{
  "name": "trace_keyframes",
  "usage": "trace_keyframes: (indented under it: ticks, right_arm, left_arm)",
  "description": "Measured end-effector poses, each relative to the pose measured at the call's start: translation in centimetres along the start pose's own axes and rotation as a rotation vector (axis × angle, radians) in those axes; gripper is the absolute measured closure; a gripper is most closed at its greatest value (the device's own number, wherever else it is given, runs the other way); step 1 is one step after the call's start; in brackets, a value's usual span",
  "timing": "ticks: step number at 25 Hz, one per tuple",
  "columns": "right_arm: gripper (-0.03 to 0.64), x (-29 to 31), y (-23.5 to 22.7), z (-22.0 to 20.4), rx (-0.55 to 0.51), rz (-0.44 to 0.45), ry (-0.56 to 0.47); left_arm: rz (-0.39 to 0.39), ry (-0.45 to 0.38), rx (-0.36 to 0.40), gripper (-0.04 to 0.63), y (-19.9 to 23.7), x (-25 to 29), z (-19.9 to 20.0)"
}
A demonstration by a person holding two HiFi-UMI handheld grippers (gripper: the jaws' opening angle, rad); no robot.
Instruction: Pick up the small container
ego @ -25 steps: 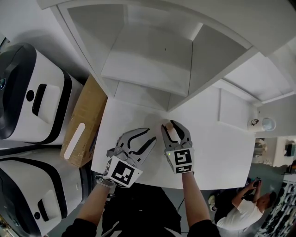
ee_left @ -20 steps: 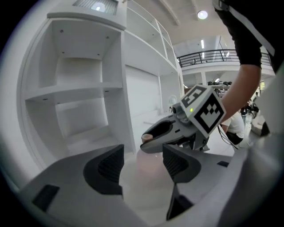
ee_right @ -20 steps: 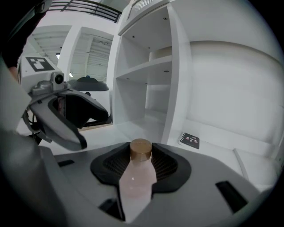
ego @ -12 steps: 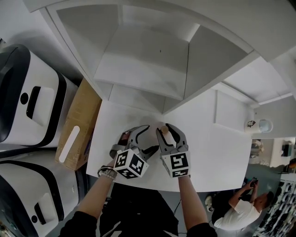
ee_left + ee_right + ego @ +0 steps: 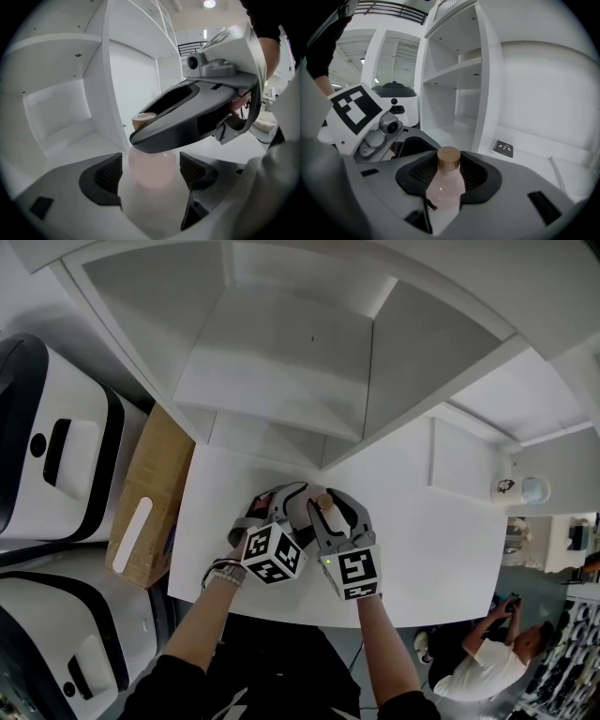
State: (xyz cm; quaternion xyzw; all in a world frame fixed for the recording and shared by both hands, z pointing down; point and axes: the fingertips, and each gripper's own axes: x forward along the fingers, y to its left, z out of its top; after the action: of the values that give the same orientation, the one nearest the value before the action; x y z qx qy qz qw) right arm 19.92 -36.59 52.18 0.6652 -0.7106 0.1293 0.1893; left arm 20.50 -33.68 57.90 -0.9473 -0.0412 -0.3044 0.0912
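The bottle [image 5: 444, 192] looked like frosted pinkish plastic, kinda see-through and smooth, with a cap [image 5: 449, 158] that read as wood or cork, matt tan. The right gripper [image 5: 449, 177] was matt grey plastic, and its pads [image 5: 477, 174] were black and finely ribbed, rubbery-looking. The table [image 5: 441, 540] and shelf [image 5: 281, 362] were both smooth white, painted or laminate, with barely any sheen. The box [image 5: 150, 488] beside the table was plain brown cardboard, dull and a bit rough. The two machines [image 5: 89, 474] had glossy white plastic shells with shiny black trim.
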Motion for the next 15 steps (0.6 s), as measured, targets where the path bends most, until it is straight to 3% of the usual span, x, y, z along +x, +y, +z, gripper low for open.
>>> trace_keyframes:
  ticks: [15]
  right_arm:
    - [0.466,1.0,0.1,-0.4,0.004,0.011,0.006]
  left_arm:
    - [-0.040,0.049,-0.041,0.227,0.0,2.4,-0.6]
